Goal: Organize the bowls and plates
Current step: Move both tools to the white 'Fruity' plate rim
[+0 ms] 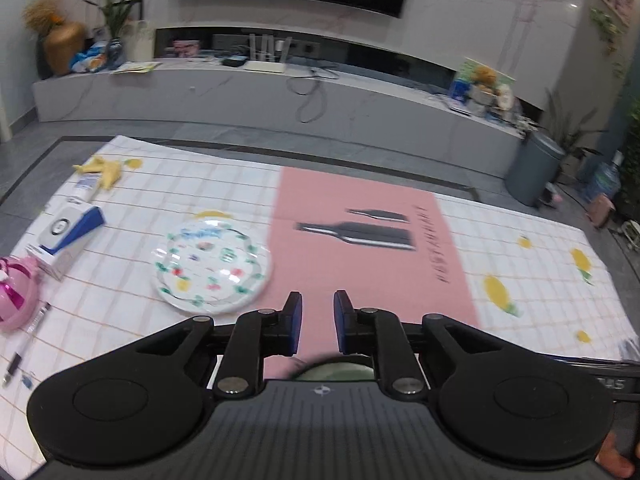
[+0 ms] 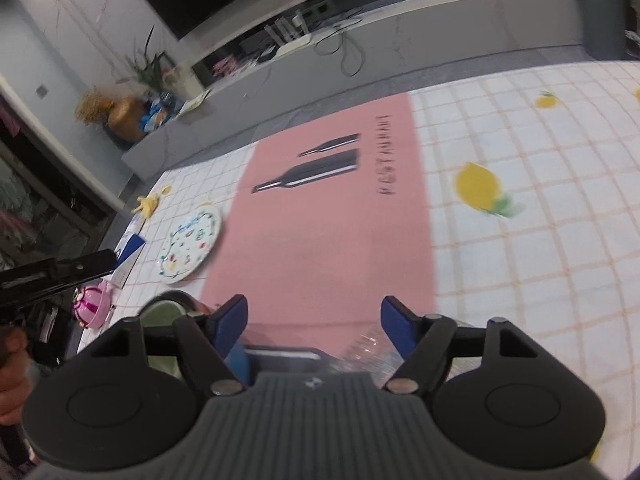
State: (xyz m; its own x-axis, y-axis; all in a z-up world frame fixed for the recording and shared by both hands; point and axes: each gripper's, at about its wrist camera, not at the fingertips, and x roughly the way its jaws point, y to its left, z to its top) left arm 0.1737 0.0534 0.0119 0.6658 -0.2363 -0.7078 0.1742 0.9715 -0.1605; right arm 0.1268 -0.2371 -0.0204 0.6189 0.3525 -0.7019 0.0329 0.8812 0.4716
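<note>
Step in hand: both hands seem to be between two actions; nothing is carried, so I judge that a dish was just set down near the body or that a new reach begins.
Left hand-held gripper (image 1: pixel 317 322): jaws stand a little apart, nothing between the blue pads.
Right hand-held gripper (image 2: pixel 314 326): jaws stand wide, nothing held.
Patterned plate (image 1: pixel 211 265): lies flat on the checked cloth (image 1: pixel 532 264), its right edge just beside the pink mat (image 1: pixel 360 248), well apart from both grippers.
Green bowl (image 2: pixel 162 314): sits close to the near edge, mostly hidden under the gripper bodies.
Next move: probably to go to the plate; the left gripper must open wider and take the rim from the side, because the plate lies flat.
Only in left view: pen (image 1: pixel 26 344) and blue-white box (image 1: pixel 70 236) left of the plate.
Only in right view: a clear crinkled thing (image 2: pixel 370 350) under the right jaw, which I cannot name, and the left gripper's side (image 2: pixel 56 272).
</note>
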